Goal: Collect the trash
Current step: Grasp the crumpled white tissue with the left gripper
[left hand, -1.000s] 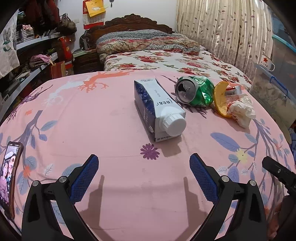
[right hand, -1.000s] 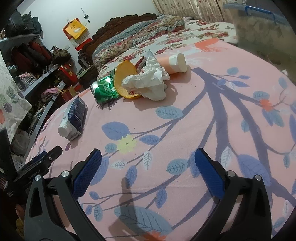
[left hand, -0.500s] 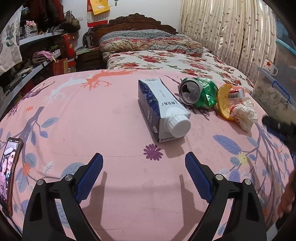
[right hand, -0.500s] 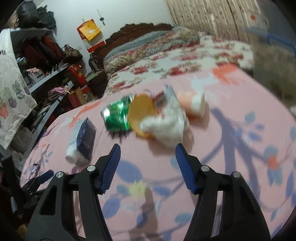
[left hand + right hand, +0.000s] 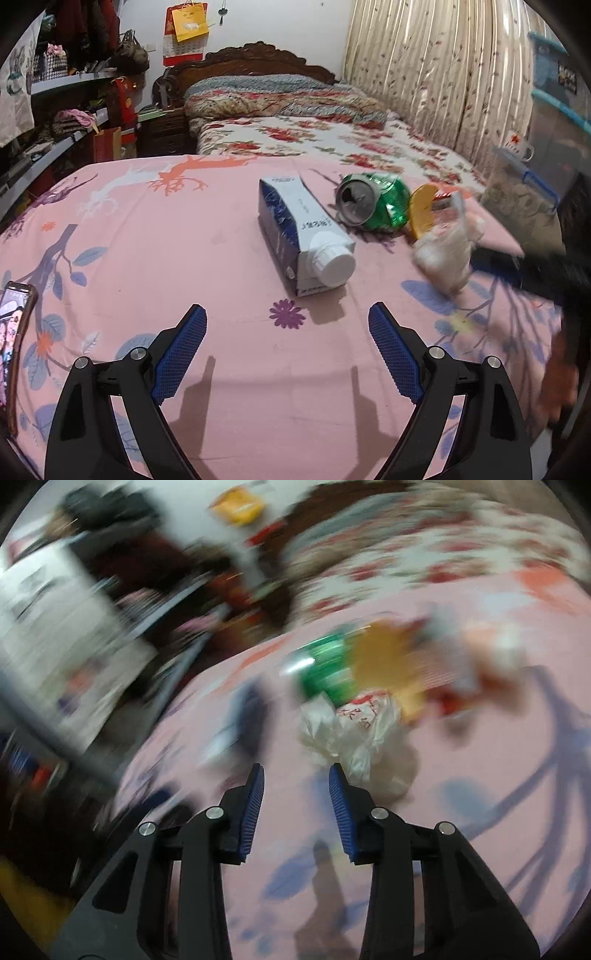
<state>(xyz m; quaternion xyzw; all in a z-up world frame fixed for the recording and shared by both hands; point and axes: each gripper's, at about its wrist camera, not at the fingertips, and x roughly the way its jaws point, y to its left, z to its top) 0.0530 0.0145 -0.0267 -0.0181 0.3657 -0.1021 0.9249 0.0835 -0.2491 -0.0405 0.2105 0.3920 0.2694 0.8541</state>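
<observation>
Left gripper (image 5: 287,319) jaws wide — bare cloth (image 5: 147,236) ahead, right gripper (image 5: 296,775) jaws parted, empty — beside crumpled bag (image 5: 354,734)

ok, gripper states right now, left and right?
Left gripper: open wide, empty, over the pink bedspread.
Right gripper: open, narrower gap, nothing between the fingers; crumpled white plastic bag just ahead.

Not much to read here: the carton (image 5: 303,236) lying on the pink tabletop (image 5: 147,229) carries a line of dark print along its white side, too small to make out; the crumpled white wrapper (image 5: 354,734) shows red handwritten-looking characters near its top, blurred and illegible; a white mug (image 5: 519,147) at the right bears a red star
</observation>
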